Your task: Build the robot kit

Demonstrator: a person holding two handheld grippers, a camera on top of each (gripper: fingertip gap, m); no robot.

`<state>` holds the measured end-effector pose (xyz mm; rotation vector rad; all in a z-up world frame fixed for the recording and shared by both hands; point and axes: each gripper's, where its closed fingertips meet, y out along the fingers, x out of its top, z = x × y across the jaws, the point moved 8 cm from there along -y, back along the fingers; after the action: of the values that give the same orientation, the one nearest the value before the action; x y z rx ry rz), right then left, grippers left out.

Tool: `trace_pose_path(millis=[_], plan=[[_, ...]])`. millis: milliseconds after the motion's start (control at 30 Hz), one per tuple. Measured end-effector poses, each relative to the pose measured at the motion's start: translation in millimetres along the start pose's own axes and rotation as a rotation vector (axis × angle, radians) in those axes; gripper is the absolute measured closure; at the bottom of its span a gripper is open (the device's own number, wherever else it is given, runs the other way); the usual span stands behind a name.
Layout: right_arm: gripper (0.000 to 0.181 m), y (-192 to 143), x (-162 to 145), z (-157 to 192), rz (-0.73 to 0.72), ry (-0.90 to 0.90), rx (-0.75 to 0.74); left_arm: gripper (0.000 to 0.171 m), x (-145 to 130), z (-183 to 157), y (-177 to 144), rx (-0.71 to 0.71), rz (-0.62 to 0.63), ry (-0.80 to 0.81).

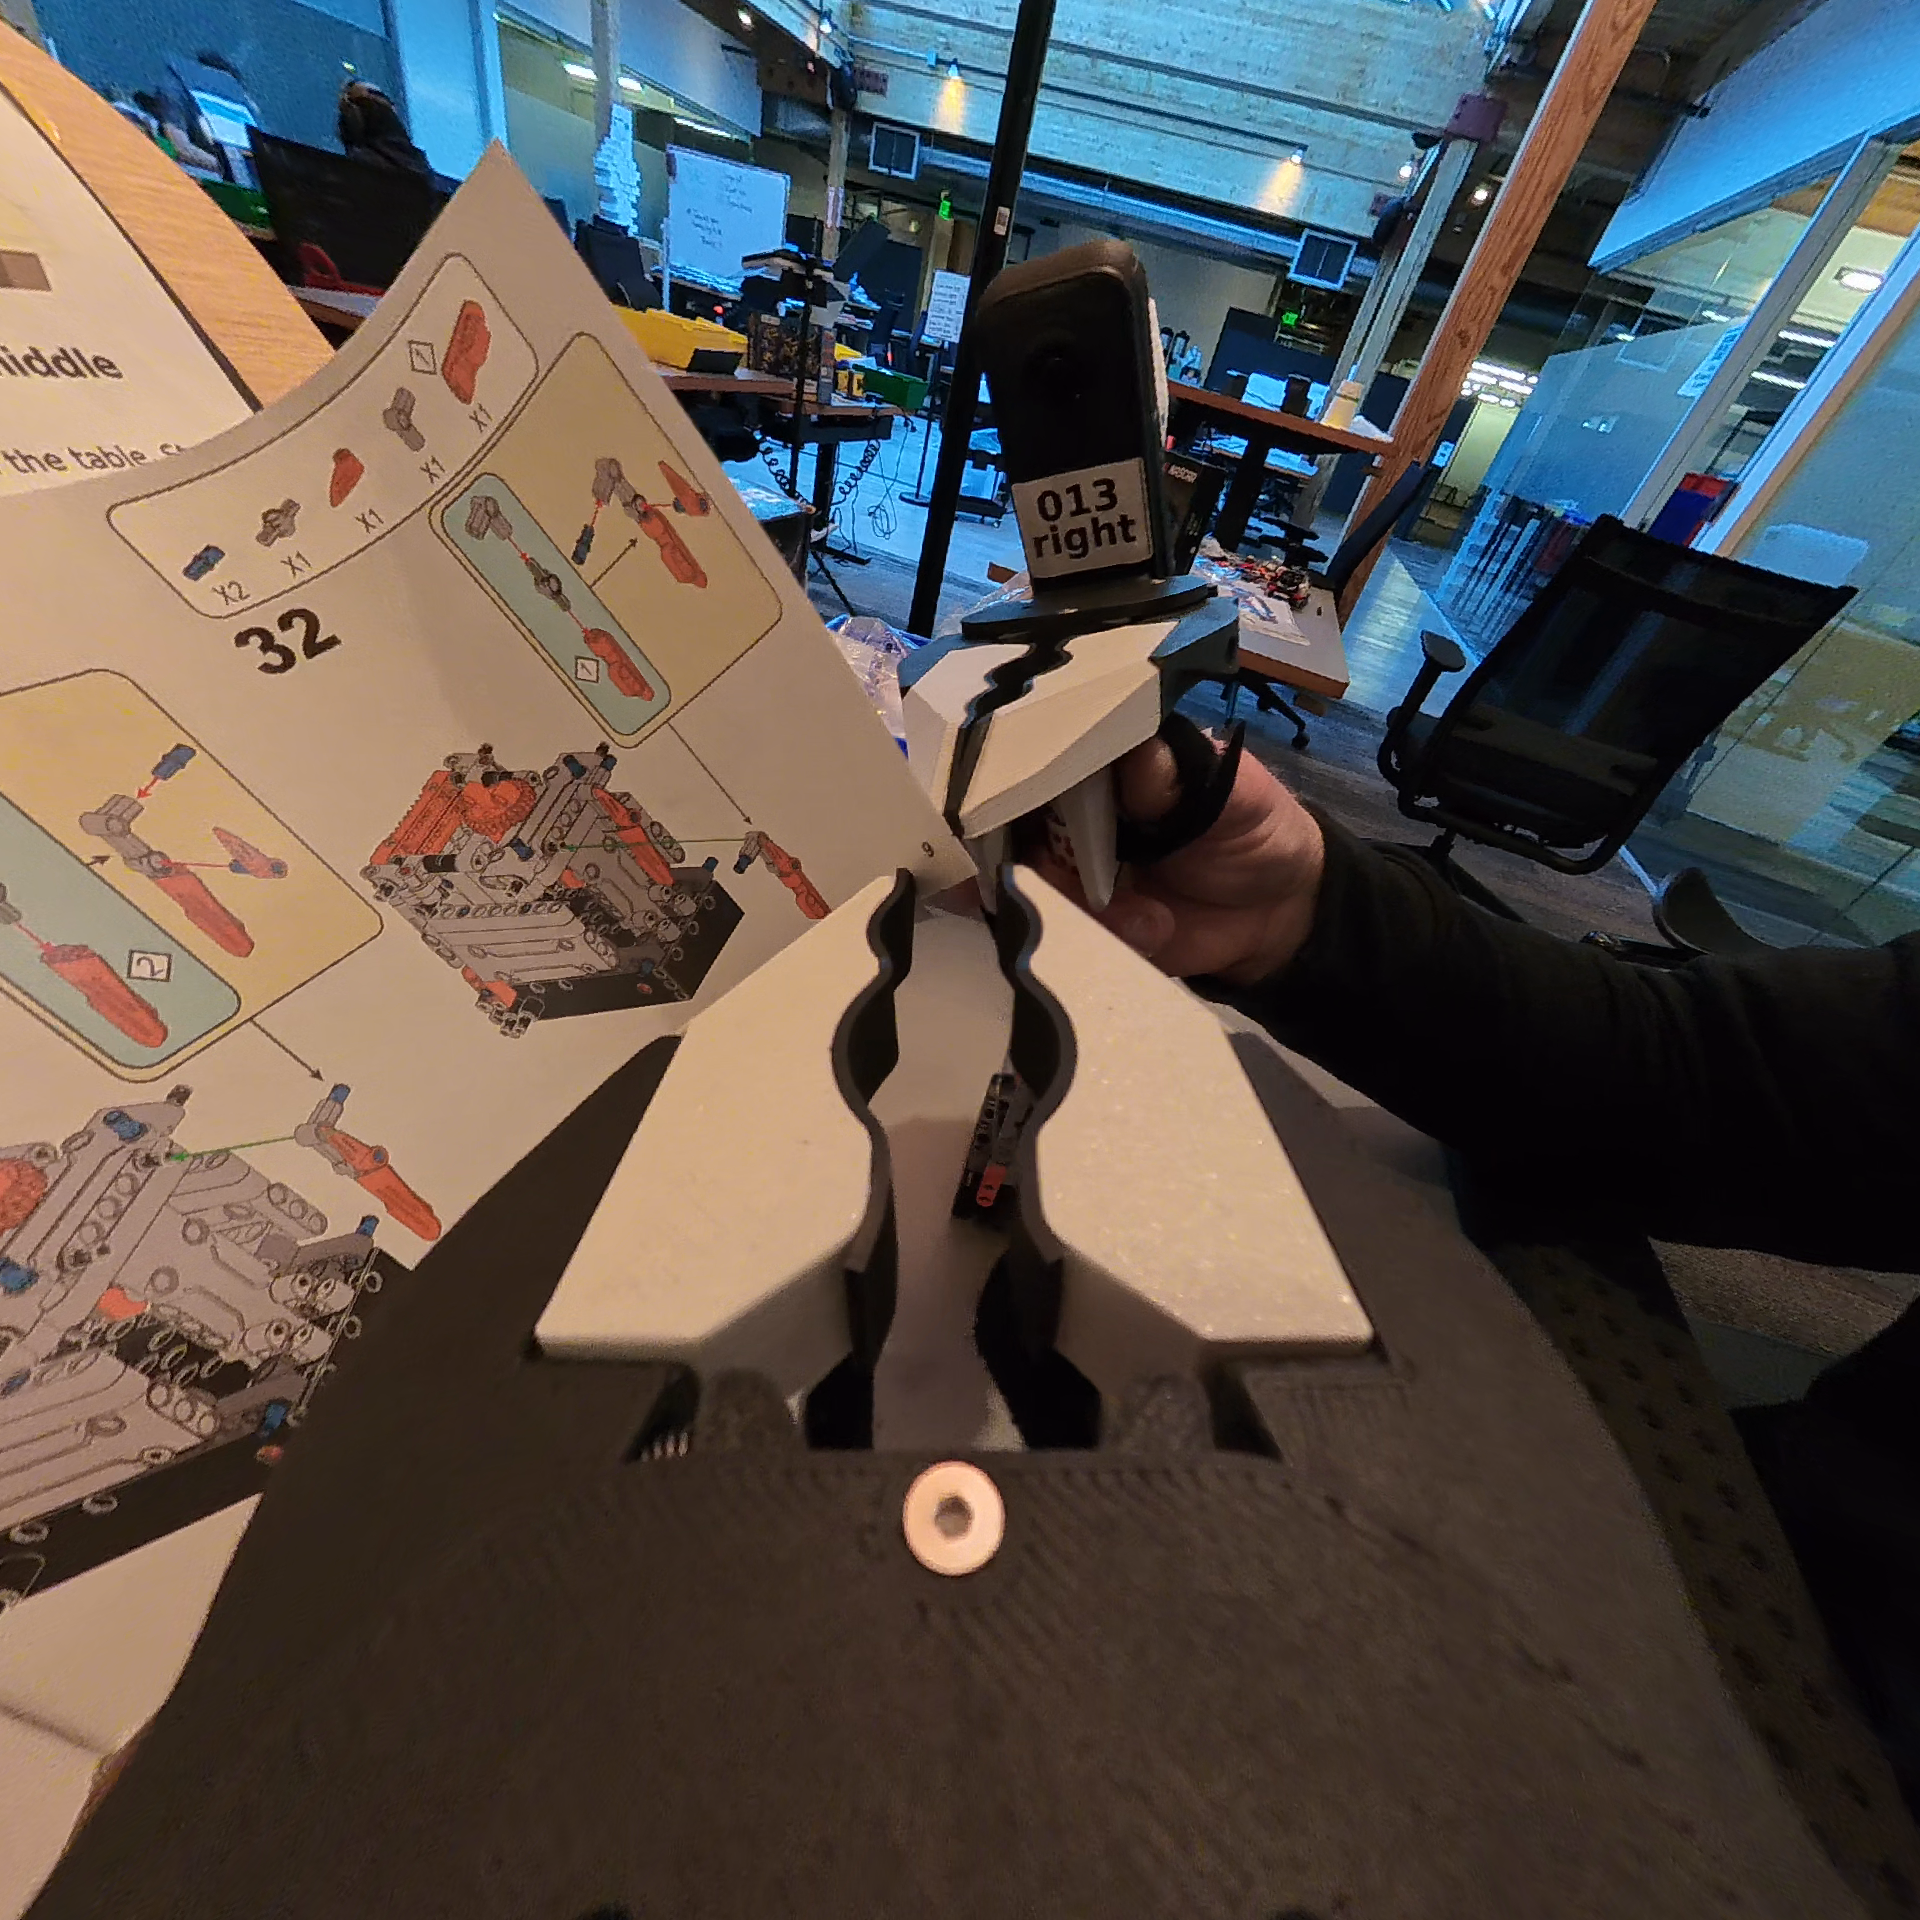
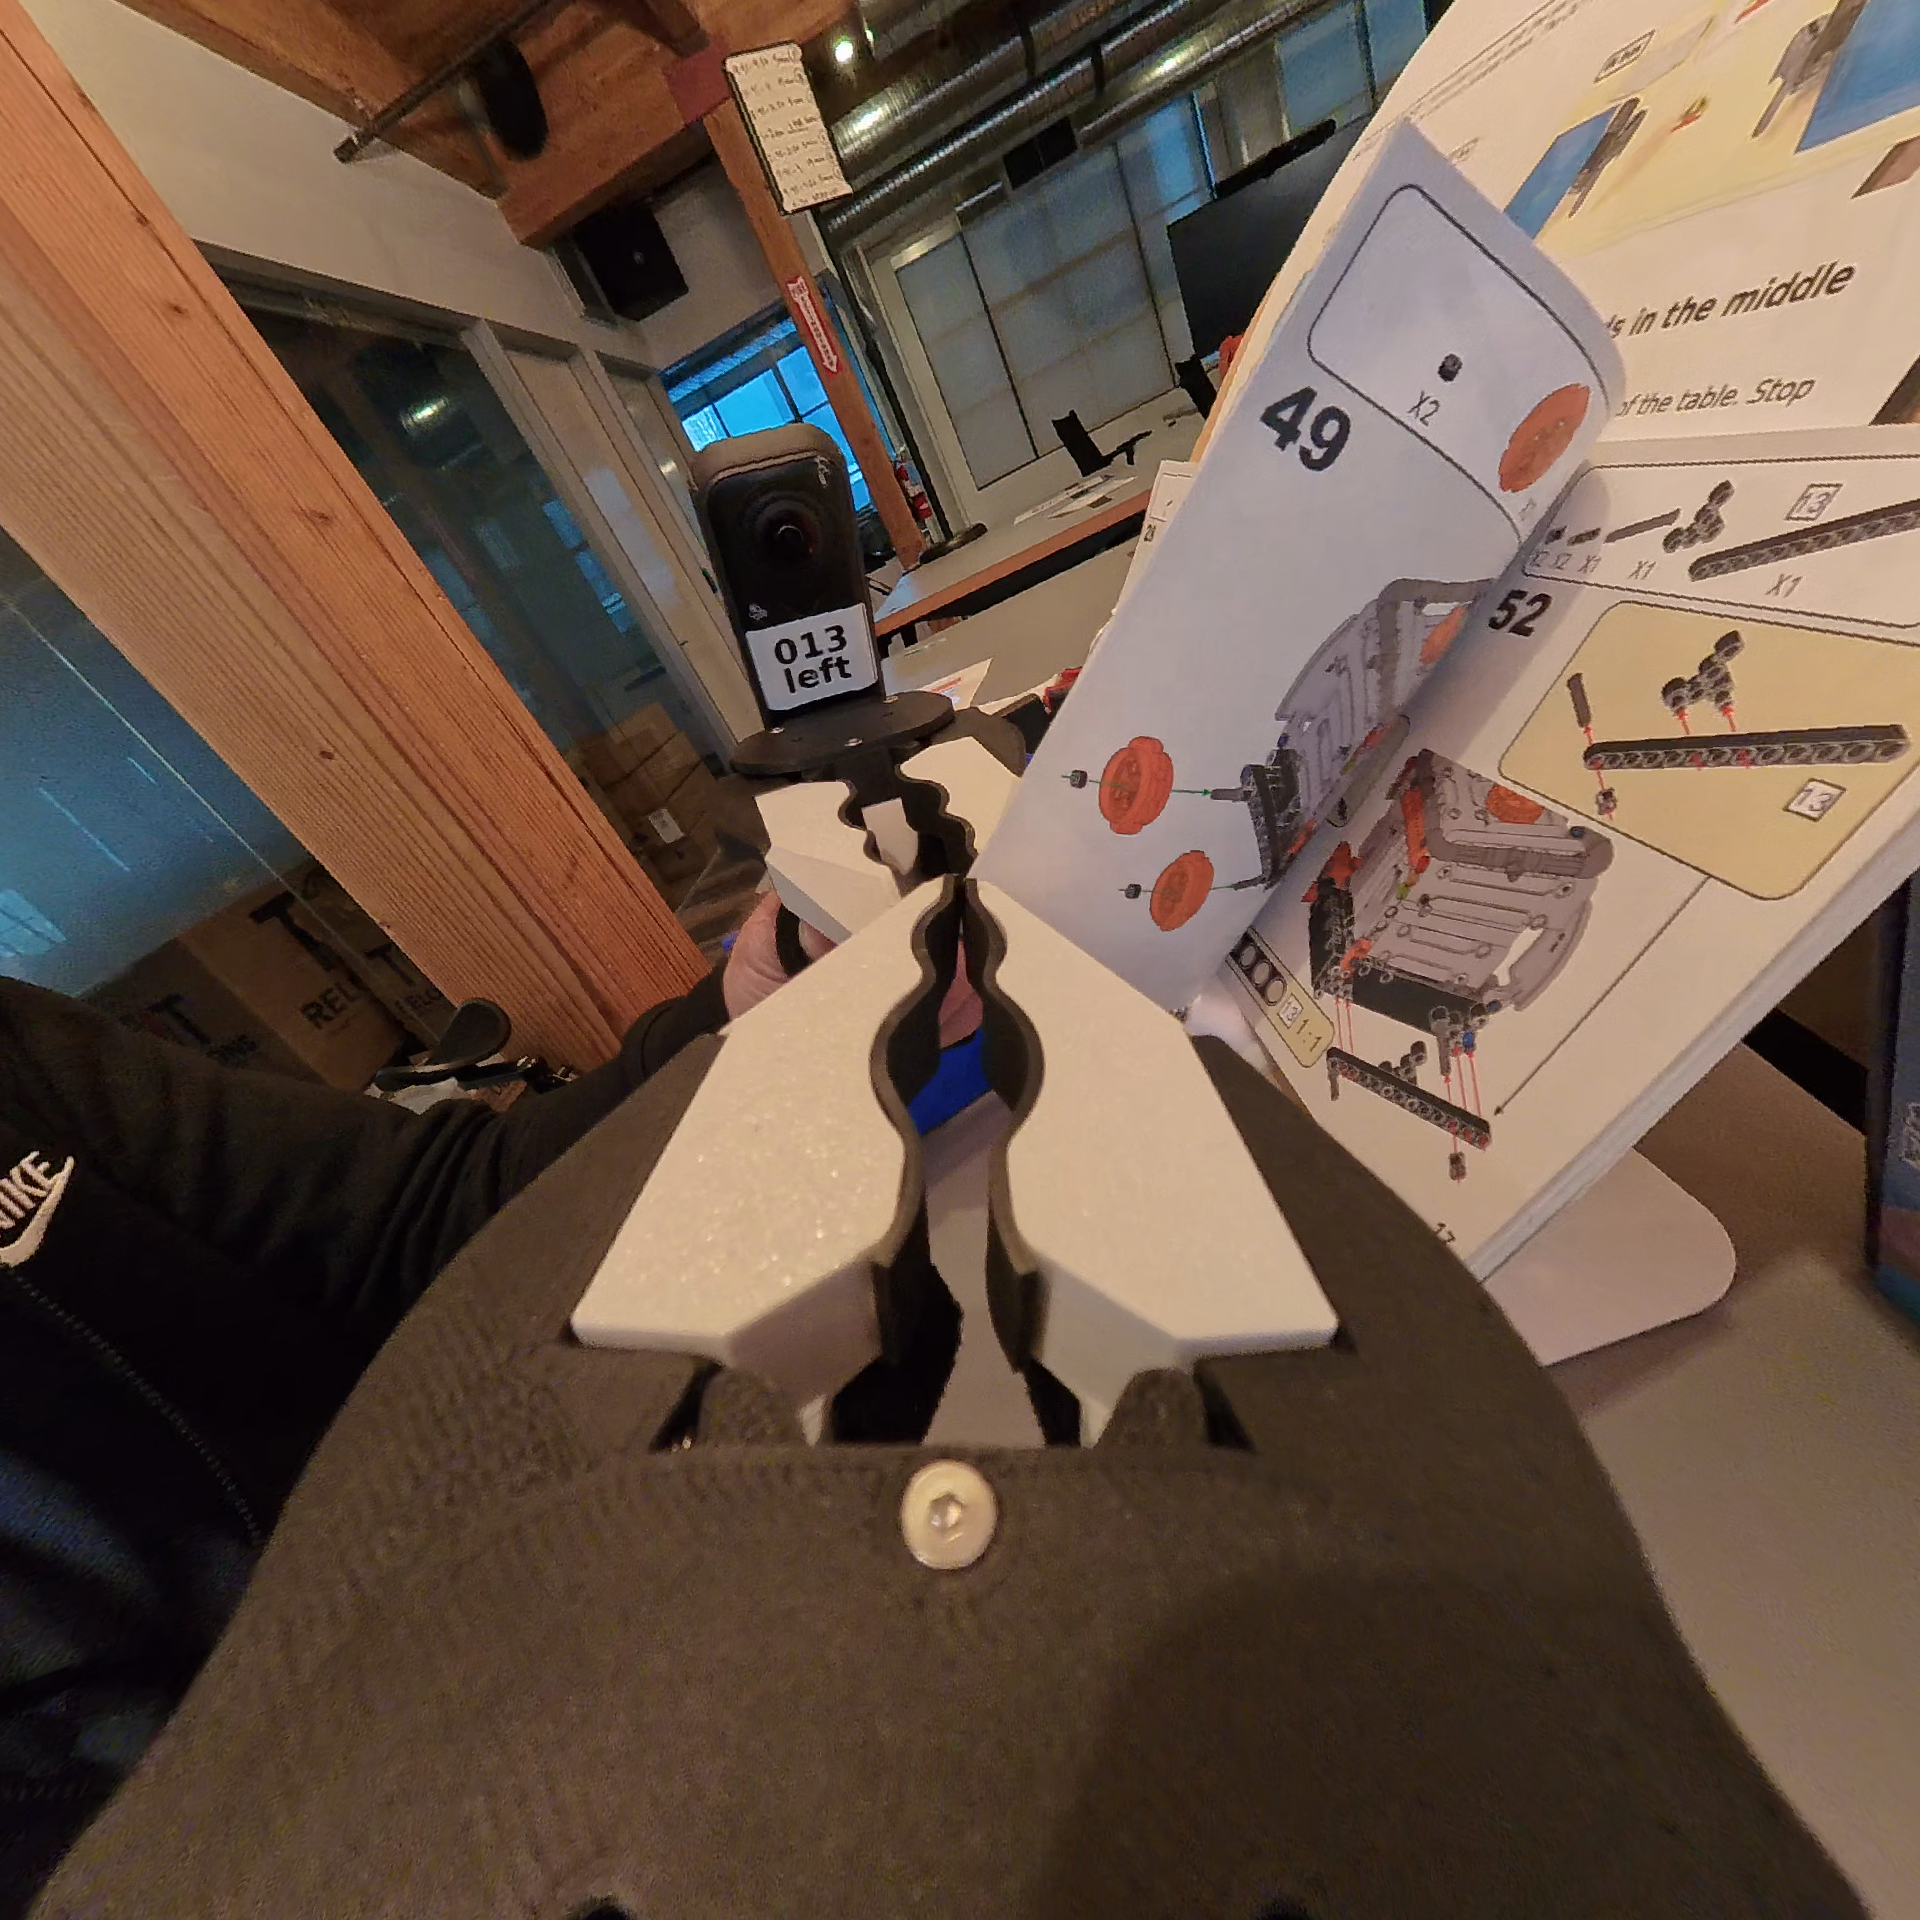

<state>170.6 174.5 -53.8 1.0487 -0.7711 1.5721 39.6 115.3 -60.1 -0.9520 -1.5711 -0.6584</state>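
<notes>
An open instruction booklet (image 1: 520,831) with printed building steps stands propped up in front of me. My right gripper (image 2: 958,891) is shut on the lower corner of one curled page (image 2: 1299,623). It also shows in the left wrist view (image 1: 971,831), tips down on that page corner, with a hand on its grip. My left gripper (image 1: 954,883) is just below that corner. Its fingers stand apart, with white paper showing through the gap and no pad plainly pressing on it. It also shows in the right wrist view (image 2: 899,831).
The booklet leans on a white stand (image 2: 1621,1278) on a grey table. A blue box (image 2: 1896,1091) is at the right edge. A black pole (image 1: 977,312) and an office chair (image 1: 1621,707) stand behind. A wooden post (image 2: 312,623) is to the left. My two grippers' fingertips are within a few centimetres of each other.
</notes>
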Motion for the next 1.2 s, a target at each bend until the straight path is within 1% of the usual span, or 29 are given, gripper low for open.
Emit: trace_pose_path(millis=[167, 367, 633, 733, 800, 900, 1200], plan=[[0.181, 0.0, -1.0, -0.5, -0.002, 0.005, 0.01, 0.157, -0.1, -0.2, -0.1, -0.014, -0.006, -0.005], [0.181, -2.3, -0.9, -1.0, -0.005, 0.008, 0.018, 0.156, 0.9, 0.3, -2.0, -0.069, -0.042, -0.039], [0.181, -2.2, -2.4, -2.7, -0.004, 0.015, 0.027, 0.159, 0.9, 3.6, -4.9, -0.16, -0.101, -0.115], [0.181, -2.0, -2.8, -3.3, -0.005, 0.016, 0.026, 0.162, -0.3, 5.3, -4.5, -0.165, -0.112, -0.13], [0.181, -2.0, -2.9, -3.7, -0.002, 0.011, 0.018, 0.161, -0.6, 5.5, -4.3, -0.16, -0.11, -0.127], [0.181, -2.5, -2.8, -4.4, 0.0, 0.003, 0.003, 0.154, 0.1, 3.5, -3.6, -0.147, -0.099, -0.111], [0.181, 0.0, -1.7, -2.2, 0.014, -0.054, -0.058, 0.157, 2.4, 2.3, -3.5, -0.037, -0.066, -0.07]])
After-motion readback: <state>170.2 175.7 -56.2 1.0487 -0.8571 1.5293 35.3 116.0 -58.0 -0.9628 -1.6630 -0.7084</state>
